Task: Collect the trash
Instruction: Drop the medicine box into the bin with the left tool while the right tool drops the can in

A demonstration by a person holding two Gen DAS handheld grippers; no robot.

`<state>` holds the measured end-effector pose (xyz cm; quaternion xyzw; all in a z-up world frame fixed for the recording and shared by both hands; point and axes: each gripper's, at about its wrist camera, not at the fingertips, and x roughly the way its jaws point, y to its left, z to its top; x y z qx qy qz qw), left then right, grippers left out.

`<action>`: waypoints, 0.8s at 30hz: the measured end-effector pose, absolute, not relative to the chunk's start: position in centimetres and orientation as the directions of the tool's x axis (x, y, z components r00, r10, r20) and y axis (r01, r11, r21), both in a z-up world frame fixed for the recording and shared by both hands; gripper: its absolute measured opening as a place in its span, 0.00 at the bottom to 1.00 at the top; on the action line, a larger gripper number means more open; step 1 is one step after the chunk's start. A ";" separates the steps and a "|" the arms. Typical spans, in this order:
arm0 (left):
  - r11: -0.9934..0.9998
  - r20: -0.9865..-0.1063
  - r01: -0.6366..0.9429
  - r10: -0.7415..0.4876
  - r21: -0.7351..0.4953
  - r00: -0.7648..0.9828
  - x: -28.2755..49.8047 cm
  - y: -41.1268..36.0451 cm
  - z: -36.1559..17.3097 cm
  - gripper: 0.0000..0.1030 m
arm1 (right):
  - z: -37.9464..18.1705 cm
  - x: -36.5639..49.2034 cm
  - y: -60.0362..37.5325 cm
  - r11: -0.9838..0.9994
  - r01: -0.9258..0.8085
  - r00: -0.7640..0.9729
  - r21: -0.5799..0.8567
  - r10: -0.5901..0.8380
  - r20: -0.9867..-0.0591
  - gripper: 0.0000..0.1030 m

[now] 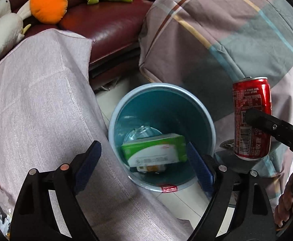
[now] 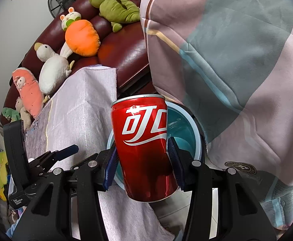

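Note:
A blue trash bin (image 1: pixel 204 112) stands on the floor between a cloth-covered table and a covered seat. Inside it lie a green and white box (image 1: pixel 156 150) and a clear plastic piece (image 1: pixel 140 132). My left gripper (image 1: pixel 144 164) is open and empty, just above the bin's near side. My right gripper (image 2: pixel 142 160) is shut on an upright red soda can (image 2: pixel 142 140), held above the bin (image 2: pixel 194 128). The can also shows in the left wrist view (image 1: pixel 250 108), to the right of the bin.
A lilac tablecloth (image 1: pixel 42 104) hangs on the left. A plaid pink and blue cover (image 1: pixel 226 30) drapes the seat on the right. A dark red sofa (image 1: pixel 106 22) with several plush toys (image 1: pixel 48 2) is behind. White floor tiles (image 1: pixel 184 200) show below the bin.

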<state>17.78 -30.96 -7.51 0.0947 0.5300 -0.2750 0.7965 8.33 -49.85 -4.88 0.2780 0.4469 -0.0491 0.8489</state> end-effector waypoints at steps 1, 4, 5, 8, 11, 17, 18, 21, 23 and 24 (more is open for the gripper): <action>0.832 -0.896 0.537 -0.339 -0.143 0.287 17.7 -30.8 -7.5 0.85 | -4.9 8.3 -49.8 0.842 0.332 0.594 0.425 0.163 -0.788 0.45; 0.837 -0.897 0.526 -0.339 -0.149 0.284 17.5 -30.1 -7.4 0.85 | -4.9 8.4 -49.8 0.843 0.335 0.590 0.421 0.161 -0.791 0.45; 0.839 -0.897 0.523 -0.338 -0.150 0.284 17.4 -29.9 -7.4 0.85 | -5.0 8.5 -49.7 0.843 0.337 0.588 0.419 0.159 -0.793 0.45; 0.845 -0.897 0.513 -0.335 -0.150 0.288 17.1 -28.9 -7.3 0.86 | -5.2 8.9 -49.4 0.846 0.337 0.578 0.412 0.160 -0.800 0.45; 0.850 -0.898 0.506 -0.329 -0.146 0.293 16.9 -28.2 -7.2 0.87 | -5.5 9.5 -49.1 0.853 0.334 0.567 0.401 0.158 -0.808 0.45; 0.860 -0.895 0.489 -0.327 -0.148 0.304 16.7 -26.4 -6.9 0.87 | -5.5 12.4 -47.9 0.883 0.311 0.553 0.351 0.132 -0.823 0.45; 0.861 -0.894 0.485 -0.329 -0.152 0.305 16.6 -26.0 -6.8 0.87 | -5.6 12.9 -47.7 0.889 0.308 0.550 0.338 0.123 -0.826 0.45; 0.867 -0.892 0.471 -0.332 -0.160 0.307 16.8 -25.1 -6.6 0.88 | -5.6 13.9 -47.0 0.901 0.303 0.546 0.311 0.104 -0.831 0.63; 0.870 -0.891 0.465 -0.334 -0.165 0.309 16.9 -24.7 -6.5 0.88 | -5.3 14.1 -46.4 0.908 0.292 0.548 0.299 0.098 -0.831 0.64; 0.872 -0.891 0.459 -0.335 -0.169 0.308 17.0 -24.3 -6.5 0.88 | -5.3 14.1 -46.2 0.910 0.289 0.548 0.299 0.099 -0.830 0.65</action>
